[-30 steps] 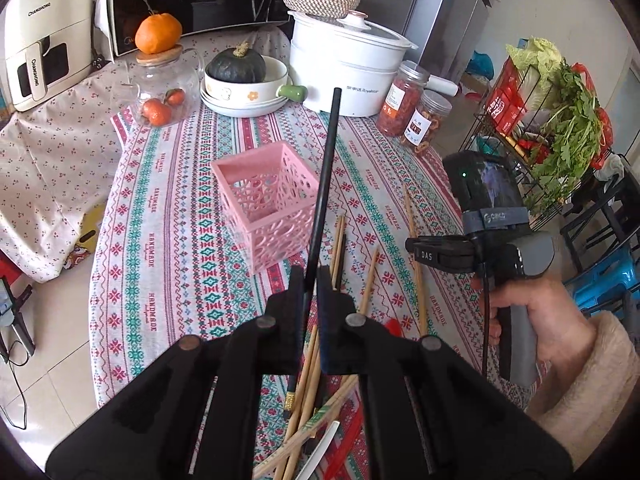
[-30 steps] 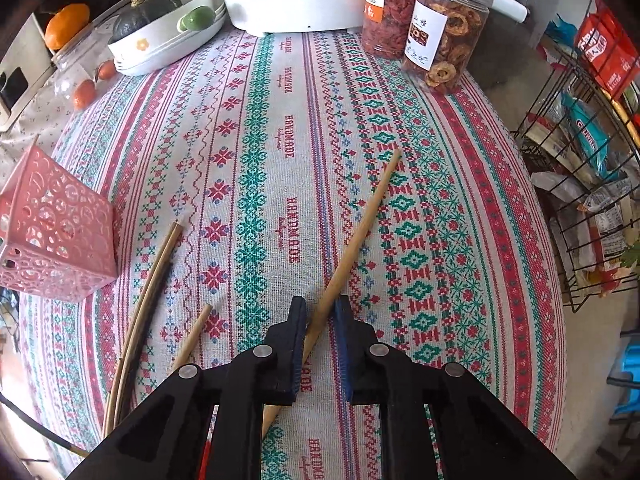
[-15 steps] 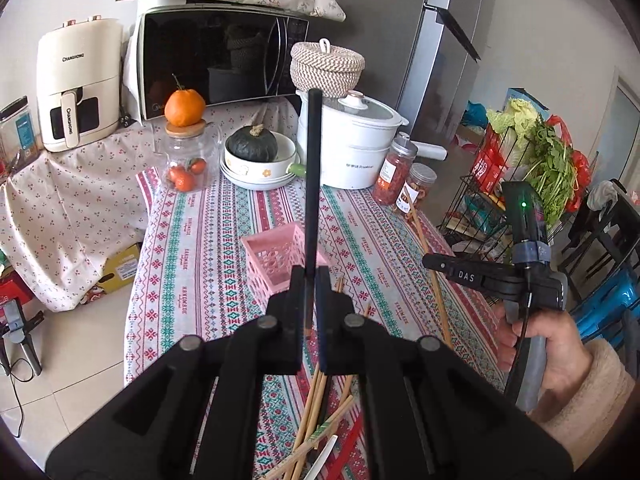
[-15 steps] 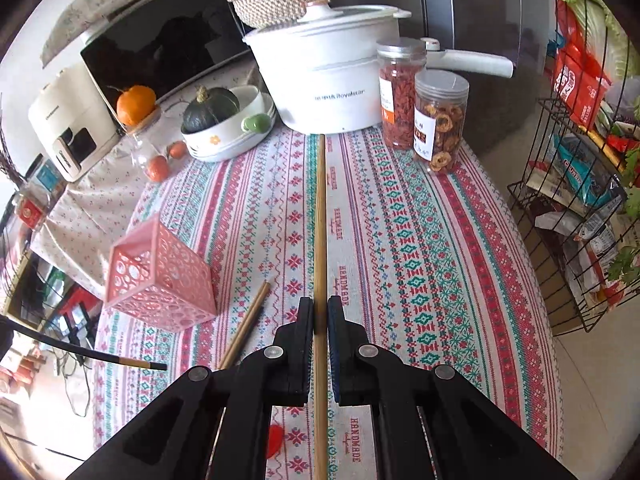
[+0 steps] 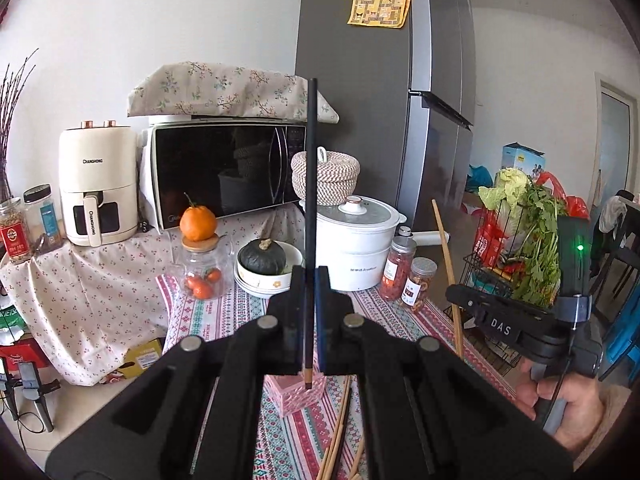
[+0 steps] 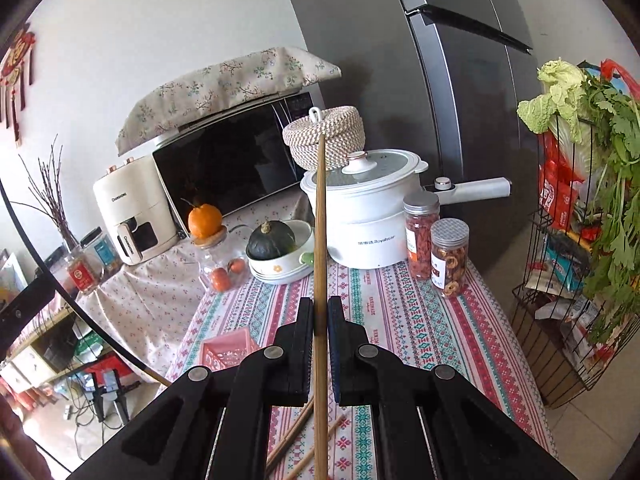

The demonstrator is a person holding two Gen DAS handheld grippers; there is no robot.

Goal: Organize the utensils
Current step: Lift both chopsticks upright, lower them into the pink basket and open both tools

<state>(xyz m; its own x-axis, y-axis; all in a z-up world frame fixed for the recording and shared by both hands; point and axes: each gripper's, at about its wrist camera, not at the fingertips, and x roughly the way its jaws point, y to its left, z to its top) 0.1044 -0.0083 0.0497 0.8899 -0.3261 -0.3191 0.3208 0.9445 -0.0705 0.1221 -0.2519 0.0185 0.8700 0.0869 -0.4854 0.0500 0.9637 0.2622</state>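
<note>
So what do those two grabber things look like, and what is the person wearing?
Both are black plastic. The left gripper has two flat fingers with blue pads, on angled arms with round silver rivets. The right gripper looks the same. From the side, the right one has white letters DAS, a green light, a grey handle and a thin black cable. The hand on it comes out of a fluffy cream sleeve.

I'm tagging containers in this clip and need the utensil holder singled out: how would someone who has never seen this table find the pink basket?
Start from the table with the red and green patterned tablecloth. At its far end stands a big white cooking pot; nearer the camera, by the table's left edge, sits the pink basket. It is the only pink, square container with openwork lattice sides; the others are round glass jars and white bowls.
</note>
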